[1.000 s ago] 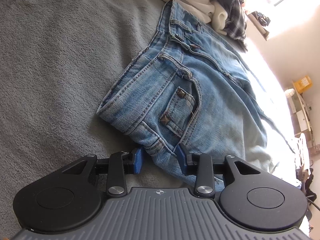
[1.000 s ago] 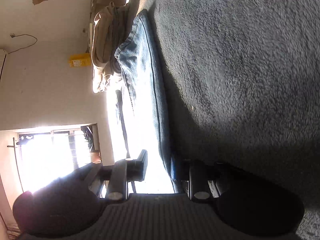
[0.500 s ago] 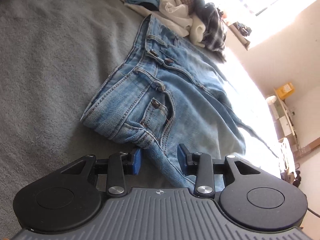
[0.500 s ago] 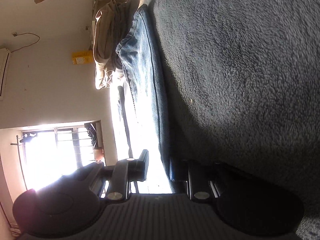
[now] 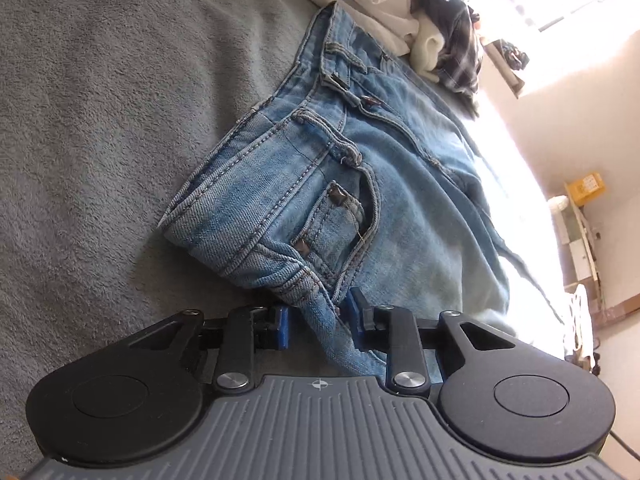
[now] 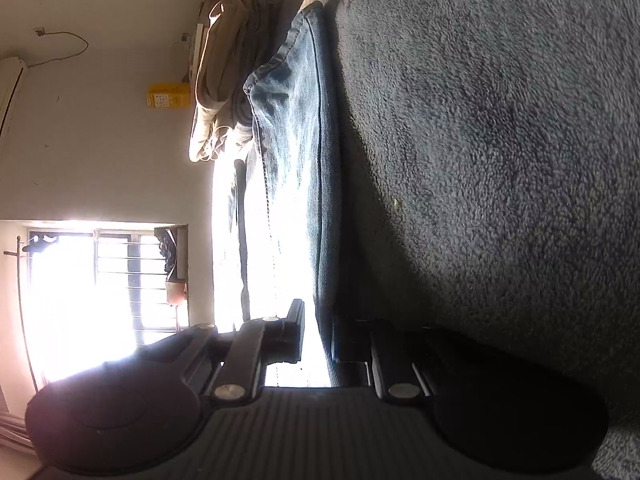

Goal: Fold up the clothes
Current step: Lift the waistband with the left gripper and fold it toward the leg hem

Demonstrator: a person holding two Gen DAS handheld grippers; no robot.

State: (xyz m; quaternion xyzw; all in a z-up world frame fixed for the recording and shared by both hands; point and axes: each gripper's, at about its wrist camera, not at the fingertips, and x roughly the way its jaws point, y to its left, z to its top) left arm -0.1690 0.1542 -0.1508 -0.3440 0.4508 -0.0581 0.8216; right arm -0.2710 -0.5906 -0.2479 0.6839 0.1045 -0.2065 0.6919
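Note:
Light blue jeans lie on a grey fleece blanket, waistband and pockets toward me in the left wrist view. My left gripper straddles the near side seam at the hip; its blue pads stand apart with the denim fold between them, not pinched. In the right wrist view the jeans run away from me along the blanket. My right gripper is open, its jaws on either side of the jeans' near edge.
A heap of other clothes lies beyond the jeans' waistband. Beige garments are piled at the jeans' far end. A bright window washes out much of the denim. A yellow box sits by the wall.
The left gripper has moved in closer on the jeans' hip seam, and the denim fold now sits deeper between its pads. The right gripper has stayed about the jeans' edge.

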